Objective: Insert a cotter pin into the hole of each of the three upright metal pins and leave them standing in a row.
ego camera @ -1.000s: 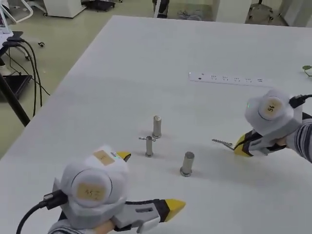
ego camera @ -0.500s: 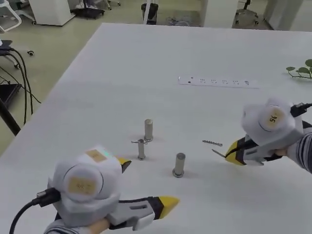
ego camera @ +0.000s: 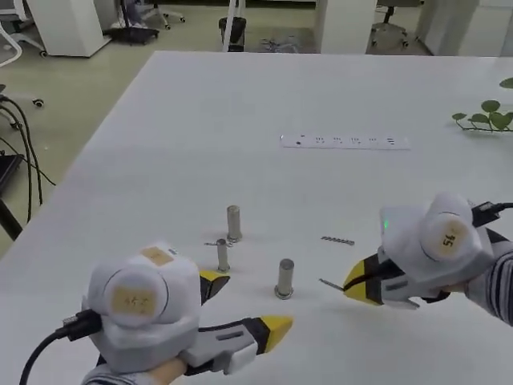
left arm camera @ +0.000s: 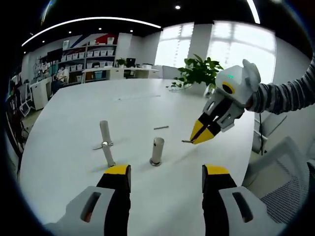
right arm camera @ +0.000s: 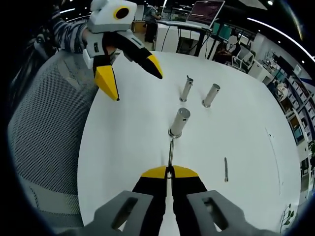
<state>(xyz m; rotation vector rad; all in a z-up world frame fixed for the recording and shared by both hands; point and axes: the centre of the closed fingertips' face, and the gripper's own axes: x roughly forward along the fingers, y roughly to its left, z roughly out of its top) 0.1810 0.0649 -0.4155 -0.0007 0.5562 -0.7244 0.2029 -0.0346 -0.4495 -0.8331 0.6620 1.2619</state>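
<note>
The left gripper (ego camera: 244, 305) hovers low over the white table (ego camera: 160, 160), its jaws spread wide with nothing between them. In the left gripper view, two of the metal pins stand nearly in line ahead of the left jaw. The near pin (left arm camera: 109, 156) carries a fitted cotter pin (left arm camera: 101, 145) crosswise through its top, and the far pin (left arm camera: 104, 130) rises just behind it. The third pin (left arm camera: 157, 150) stands straight out from the gap between the jaws (all three are upright). Beyond it a loose cotter pin (left arm camera: 161, 128) lies flat on the table, apart from every pin.

Further right, the right gripper (left arm camera: 197, 135) has its jaws pressed together on a held cotter pin (left arm camera: 187, 141). This sticks out past the yellow tips and points toward the third pin. In the right gripper view it runs straight ahead of the jaws to that pin's foot; in the head view its free end stops short of the pin. A power strip (ego camera: 345, 142) lies well beyond both grippers.
</note>
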